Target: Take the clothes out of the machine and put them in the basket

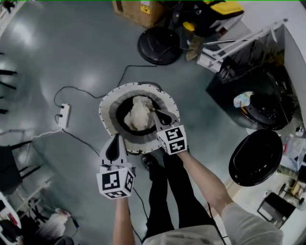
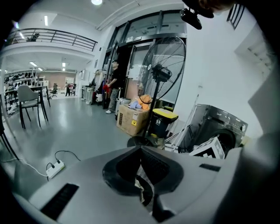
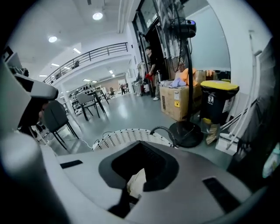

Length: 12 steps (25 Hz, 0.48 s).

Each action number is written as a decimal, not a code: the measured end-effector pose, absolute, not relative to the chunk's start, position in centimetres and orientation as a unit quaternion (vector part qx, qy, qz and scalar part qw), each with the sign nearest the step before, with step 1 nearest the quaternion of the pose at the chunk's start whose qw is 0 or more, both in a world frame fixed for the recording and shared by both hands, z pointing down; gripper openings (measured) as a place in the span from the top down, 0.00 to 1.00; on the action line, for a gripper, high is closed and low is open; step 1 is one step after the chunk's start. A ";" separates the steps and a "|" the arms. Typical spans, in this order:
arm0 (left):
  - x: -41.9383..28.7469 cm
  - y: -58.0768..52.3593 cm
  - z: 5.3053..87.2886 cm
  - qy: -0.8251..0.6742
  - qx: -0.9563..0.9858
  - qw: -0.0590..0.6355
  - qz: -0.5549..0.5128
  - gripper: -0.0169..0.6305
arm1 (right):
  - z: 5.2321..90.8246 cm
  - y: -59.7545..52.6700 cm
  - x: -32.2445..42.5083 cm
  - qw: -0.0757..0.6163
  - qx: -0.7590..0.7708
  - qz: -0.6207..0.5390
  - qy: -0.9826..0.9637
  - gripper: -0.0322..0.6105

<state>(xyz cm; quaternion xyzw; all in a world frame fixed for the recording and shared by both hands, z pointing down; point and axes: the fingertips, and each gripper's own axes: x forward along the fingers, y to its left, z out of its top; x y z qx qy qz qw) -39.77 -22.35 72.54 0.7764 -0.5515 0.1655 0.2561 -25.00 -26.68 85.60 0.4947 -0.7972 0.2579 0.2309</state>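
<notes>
A round white laundry basket stands on the grey floor with a cream cloth bundled inside it. My right gripper hangs over the basket's right side, jaws shut, just beside the cloth. In the right gripper view its jaws meet, and the cloth shows through the gap below them, over the basket rim. My left gripper hovers at the basket's near edge, shut and empty, as in its own view. The black washing machine stands at right, its round door swung open.
A power strip and its cable lie left of the basket. Behind the basket are a fan base, a cardboard box and a yellow-lidded bin. A white rack leans by the machine. The person's shoe is near the basket.
</notes>
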 end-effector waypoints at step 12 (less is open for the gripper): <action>-27.2 -22.6 72.6 -0.434 0.854 0.223 0.181 0.95 | 77.2 -21.0 -9.9 0.155 0.635 0.209 -0.727 0.91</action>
